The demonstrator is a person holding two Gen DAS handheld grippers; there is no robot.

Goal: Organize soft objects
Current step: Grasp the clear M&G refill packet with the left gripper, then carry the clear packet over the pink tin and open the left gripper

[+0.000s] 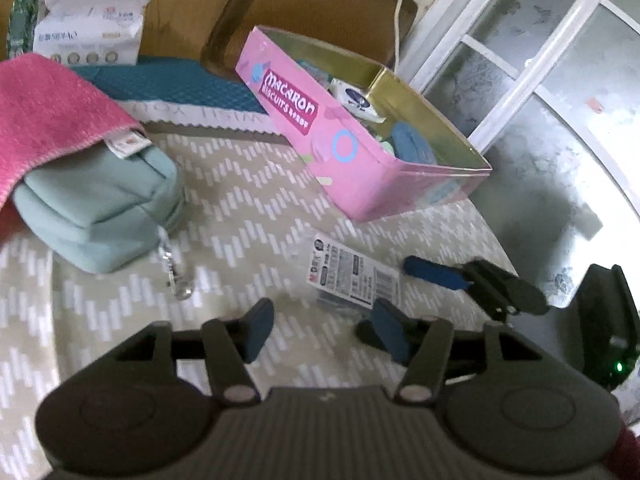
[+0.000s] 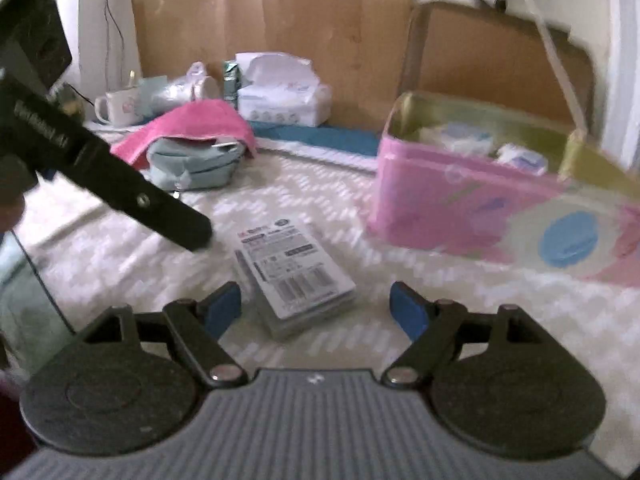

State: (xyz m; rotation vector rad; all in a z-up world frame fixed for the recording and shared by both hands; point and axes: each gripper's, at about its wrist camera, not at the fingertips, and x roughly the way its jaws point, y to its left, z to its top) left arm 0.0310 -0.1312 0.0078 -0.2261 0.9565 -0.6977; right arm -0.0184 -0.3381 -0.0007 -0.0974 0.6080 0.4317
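A small clear packet with a white printed label [image 1: 354,276] [image 2: 294,276] lies flat on the patterned cloth. My left gripper [image 1: 326,330] is open just in front of it. My right gripper [image 2: 316,308] is open, its jaws on either side of the packet's near end; it also shows in the left wrist view [image 1: 436,272]. A pink "Macaron Biscuits" box [image 1: 320,132] [image 2: 460,200] stands open with several soft items inside. A mint green pouch [image 1: 96,216] [image 2: 192,168] lies under a pink towel [image 1: 44,116] [image 2: 192,124].
A tissue pack [image 1: 86,28] [image 2: 280,96] and a teal mat [image 1: 168,84] [image 2: 320,136] lie at the back. Mugs [image 2: 120,106] stand at the back left. A wooden chair [image 1: 240,20] is behind the box. The table edge and a glass door [image 1: 540,80] are to the right.
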